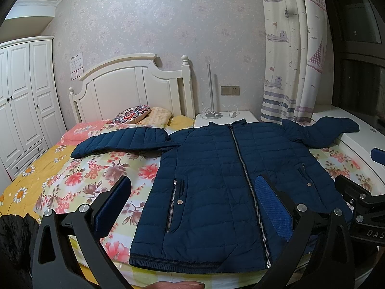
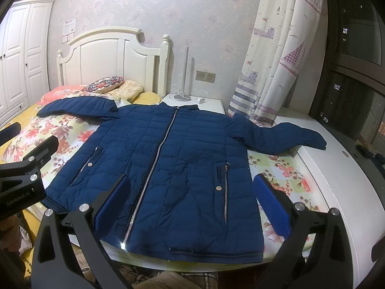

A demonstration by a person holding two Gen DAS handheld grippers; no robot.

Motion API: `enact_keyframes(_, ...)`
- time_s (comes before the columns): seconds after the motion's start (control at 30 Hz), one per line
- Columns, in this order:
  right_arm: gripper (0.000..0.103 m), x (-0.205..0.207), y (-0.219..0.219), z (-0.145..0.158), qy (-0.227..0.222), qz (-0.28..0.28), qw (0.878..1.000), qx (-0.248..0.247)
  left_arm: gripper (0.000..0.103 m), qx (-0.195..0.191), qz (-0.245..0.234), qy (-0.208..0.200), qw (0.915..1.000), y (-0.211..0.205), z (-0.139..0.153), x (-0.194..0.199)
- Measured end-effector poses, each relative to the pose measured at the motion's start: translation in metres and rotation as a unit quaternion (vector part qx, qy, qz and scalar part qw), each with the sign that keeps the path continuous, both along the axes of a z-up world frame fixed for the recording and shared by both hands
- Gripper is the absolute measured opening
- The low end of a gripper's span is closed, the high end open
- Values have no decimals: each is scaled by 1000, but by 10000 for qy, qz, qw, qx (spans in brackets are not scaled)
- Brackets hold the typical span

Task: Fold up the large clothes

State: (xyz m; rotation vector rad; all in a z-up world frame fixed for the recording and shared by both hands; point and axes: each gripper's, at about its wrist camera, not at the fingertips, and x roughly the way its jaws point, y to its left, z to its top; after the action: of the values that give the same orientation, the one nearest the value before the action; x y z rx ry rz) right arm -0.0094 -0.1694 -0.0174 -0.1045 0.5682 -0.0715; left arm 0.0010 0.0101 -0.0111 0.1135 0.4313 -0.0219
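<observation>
Navy quilted jacket (image 1: 223,180) lay flat, zipped, front up on the floral bedspread (image 1: 79,175), hem toward me at the near bed edge, collar toward the nightstand (image 1: 226,118). I logged the left gripper (image 1: 199,204) with its fingers spread wide and nothing between the pads, hanging above the jacket's lower left half; one finger sat over bare bedspread, the other over the front panel near the zip (image 1: 243,168). The right gripper (image 2: 195,202) was likewise wide open and empty, poised above the lower right half. No fold had been made yet, by my reading. Risks noted: the padded fill looked thick and slippery, so I judged a shallow pinch would take only the outer shell and slide off mid-lift. The right sleeve (image 2: 286,137) was draped off the mattress onto the white ledge (image 2: 336,168) beside the bed; pulling it inward could drag it through the gap or leave it bunched. The left sleeve (image 1: 120,142) lay stretched toward the pillows (image 1: 144,115), well away from both grippers, so a long reach would be needed. The hem sat right at the mattress edge, and an uneven tug from one side could probably slide the whole garment off toward me.
</observation>
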Motion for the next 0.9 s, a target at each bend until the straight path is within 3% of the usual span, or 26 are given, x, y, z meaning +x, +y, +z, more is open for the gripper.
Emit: enact_keyframes(0.9,101,0,2,-1,14,9,10000,8,99,-5,-4,7,10000,0,1,1)
